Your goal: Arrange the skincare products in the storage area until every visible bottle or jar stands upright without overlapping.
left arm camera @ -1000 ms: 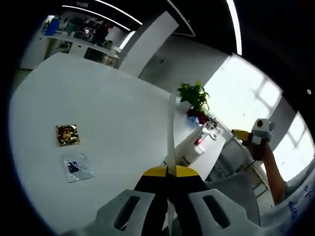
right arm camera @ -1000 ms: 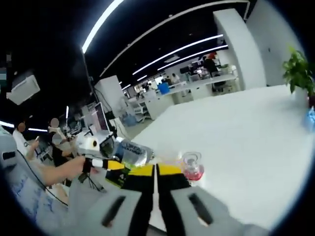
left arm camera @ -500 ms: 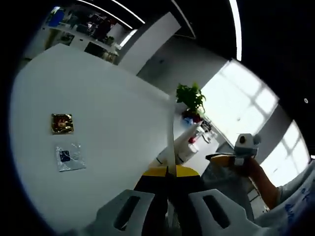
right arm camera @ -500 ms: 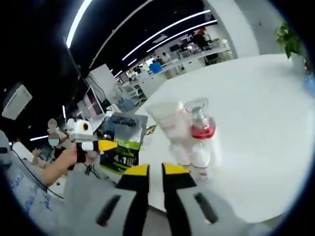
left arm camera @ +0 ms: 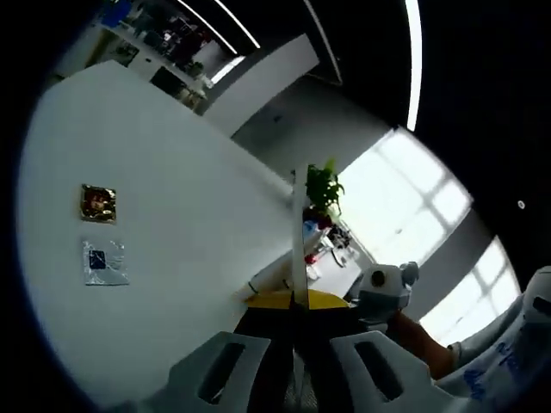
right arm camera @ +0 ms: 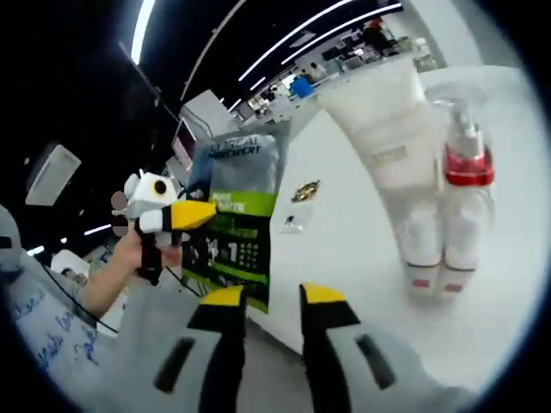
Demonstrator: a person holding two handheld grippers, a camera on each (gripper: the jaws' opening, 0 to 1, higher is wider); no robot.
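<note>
In the right gripper view, a dark sachet with a green label (right arm camera: pixel 238 219) is hanging at centre left, pinched by its left edge in the yellow-tipped fingers of the left gripper (right arm camera: pixel 200 215), which a hand (right arm camera: pixel 142 255) is carrying in from the left of the frame. To the right of the sachet, a white tube (right arm camera: pixel 392 155) is standing with its cap down on the white worktop (right arm camera: pixel 344 232), and just beside it — on its right — a clear pump bottle with a red collar (right arm camera: pixel 465 185) is standing upright; the two appear to be touching or nearly so. Between the sachet and the tube, farther back on the worktop, a small gold packet (right arm camera: pixel 306 190) and a small clear packet (right arm camera: pixel 293 222) are lying flat. The right gripper (right arm camera: pixel 270 295) is rising from the bottom of the frame with its fingers apart and nothing between them. In the left gripper view, the left gripper (left arm camera: pixel 294 298) is holding the sachet edge-on — it is showing as a thin pale strip (left arm camera: pixel 298 237) running up the centre, fingers clamped on it. The gold packet (left arm camera: pixel 98 203) and clear packet (left arm camera: pixel 103 261) are lying at the left, and a potted plant (left arm camera: pixel 324 185) is standing beyond the worktop's far edge.
</note>
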